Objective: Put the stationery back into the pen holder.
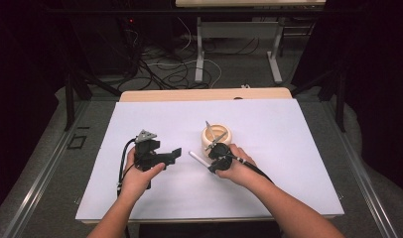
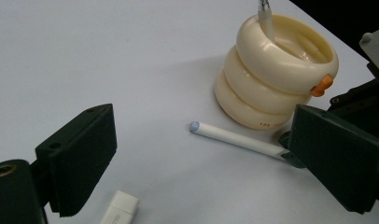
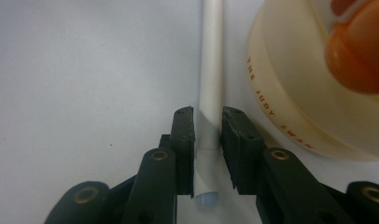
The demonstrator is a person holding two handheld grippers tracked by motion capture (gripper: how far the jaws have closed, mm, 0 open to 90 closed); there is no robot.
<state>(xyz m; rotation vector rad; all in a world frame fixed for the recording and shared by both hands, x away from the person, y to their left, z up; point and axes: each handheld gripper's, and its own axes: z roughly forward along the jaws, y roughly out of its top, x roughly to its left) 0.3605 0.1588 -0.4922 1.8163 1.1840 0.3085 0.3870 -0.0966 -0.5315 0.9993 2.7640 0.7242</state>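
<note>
A white pen (image 1: pixel 197 158) (image 2: pixel 234 137) (image 3: pixel 211 56) lies low over the white sheet, just in front of a cream ringed holder (image 1: pixel 215 139) (image 2: pixel 271 88) (image 3: pixel 290 102). My right gripper (image 1: pixel 212 161) (image 3: pixel 207 130) is shut on the pen's near end, one jaw on each side of the barrel. To the pen's left my left gripper (image 1: pixel 175 154) (image 2: pixel 206 163) is open, with nothing between its jaws. It points toward the pen and the holder. An orange tab (image 2: pixel 322 85) (image 3: pixel 360 51) sits on the holder's rim. A slim grey-tipped item (image 2: pixel 264 14) stands inside it.
A small white block (image 2: pixel 120 210) lies on the sheet close under the left gripper. The white sheet (image 1: pixel 289 129) covers the table top, whose wooden far edge (image 1: pixel 204 94) shows. Cables and table legs lie on the floor beyond.
</note>
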